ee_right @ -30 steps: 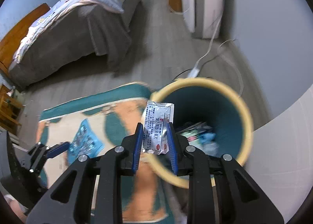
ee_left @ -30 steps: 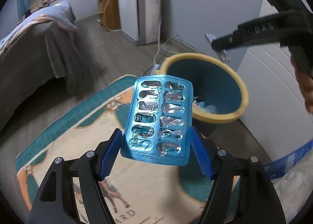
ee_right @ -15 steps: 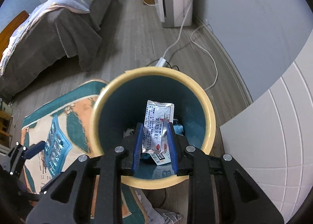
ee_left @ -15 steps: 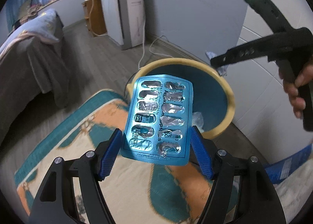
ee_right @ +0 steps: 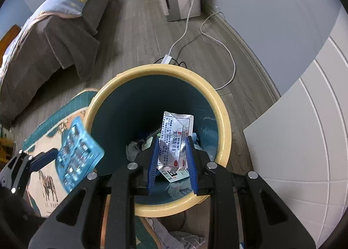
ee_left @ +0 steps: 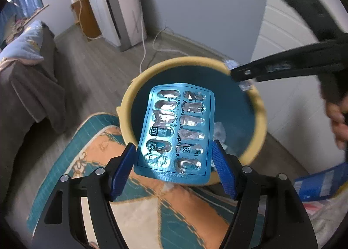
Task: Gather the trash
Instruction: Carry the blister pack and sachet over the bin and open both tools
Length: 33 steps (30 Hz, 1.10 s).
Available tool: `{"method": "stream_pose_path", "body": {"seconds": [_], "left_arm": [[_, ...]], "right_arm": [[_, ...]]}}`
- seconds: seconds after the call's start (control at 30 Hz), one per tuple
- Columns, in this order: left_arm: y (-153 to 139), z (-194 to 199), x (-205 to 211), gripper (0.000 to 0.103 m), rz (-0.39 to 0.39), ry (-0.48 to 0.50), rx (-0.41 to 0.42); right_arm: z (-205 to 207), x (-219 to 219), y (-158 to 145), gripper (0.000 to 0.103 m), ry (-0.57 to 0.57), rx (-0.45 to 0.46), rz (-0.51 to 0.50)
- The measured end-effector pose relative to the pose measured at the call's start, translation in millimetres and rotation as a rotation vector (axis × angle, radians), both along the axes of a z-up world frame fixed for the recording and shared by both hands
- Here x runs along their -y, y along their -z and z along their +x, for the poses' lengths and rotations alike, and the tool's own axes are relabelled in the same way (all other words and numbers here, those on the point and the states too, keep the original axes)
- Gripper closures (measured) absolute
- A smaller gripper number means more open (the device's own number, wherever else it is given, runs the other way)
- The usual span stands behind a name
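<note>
Right wrist view now has the yellow-rimmed bin (ee_right: 224,118) filling the middle of the frame, its dark teal inside open straight below; a second ago it sat off to the right and only partly under the fingers. That means the right tool (ee_right: 171,160) has come over the mouth of the bin. It is narrow, its blue pads clamped on the silver medicine sachet (ee_right: 176,138), which hangs above the litter already at the bottom. Release here should, I judge, drop the sachet cleanly inside.

On the left wrist view the same bin (ee_left: 130,97) has slid from the upper right toward the centre, so the left tool (ee_left: 174,166) has closed in too. Its pads stand wide and grip the side edges of the blue blister pack (ee_left: 176,131), whose upper half overlaps the bin's mouth while its lower edge lies over the patterned rug (ee_left: 91,146). From the right wrist view the pack (ee_right: 76,153) sits at lower left, just outside the rim, so it likely needs a little more travel before letting go.
</note>
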<state>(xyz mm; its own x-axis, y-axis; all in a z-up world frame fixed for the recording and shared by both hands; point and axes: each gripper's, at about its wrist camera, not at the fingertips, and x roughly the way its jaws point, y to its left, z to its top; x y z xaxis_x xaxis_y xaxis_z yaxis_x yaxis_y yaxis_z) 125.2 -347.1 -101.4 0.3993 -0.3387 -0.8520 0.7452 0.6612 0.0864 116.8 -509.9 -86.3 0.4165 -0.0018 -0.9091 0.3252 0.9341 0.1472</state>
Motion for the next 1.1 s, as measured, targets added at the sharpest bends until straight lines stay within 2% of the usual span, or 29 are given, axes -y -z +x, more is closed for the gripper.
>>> {"method": "stream_pose_path", "body": {"seconds": [0.13, 0.2, 0.3, 0.67, 0.77, 0.83, 1.1], "left_arm": [[4.0, 19.3, 10.7, 0.031, -0.009, -0.030, 0.002], [3.9, 27.4, 14.3, 0.030, -0.017, -0.043, 0.029], [7.6, 37.5, 16.2, 0.019, 0.018, -0.074, 0.071], [5.9, 47.5, -17.0, 0.018, -0.051, -0.127, 0.045], [4.4, 47.0, -19.2, 0.017, -0.068, -0.130, 0.043], [4.5, 47.6, -18.1, 0.017, -0.064, -0.125, 0.044], [1.5, 35.0, -16.8, 0.017, -0.051, -0.092, 0.066]], "right_arm": [[2.2, -1.2, 3.9, 0.079, 0.022, -0.003, 0.012], [3.8, -1.4, 4.6, 0.079, 0.026, 0.001, 0.018], [8.2, -3.7, 3.9, 0.079, 0.018, 0.018, 0.010], [35.8, -11.4, 14.7, 0.078, -0.037, 0.048, -0.020], [39.6, -14.8, 16.3, 0.074, -0.049, 0.053, -0.036], [39.4, -14.5, 15.6, 0.059, -0.046, 0.060, -0.048], [32.4, -9.4, 8.9, 0.055, -0.037, 0.062, -0.067]]}}
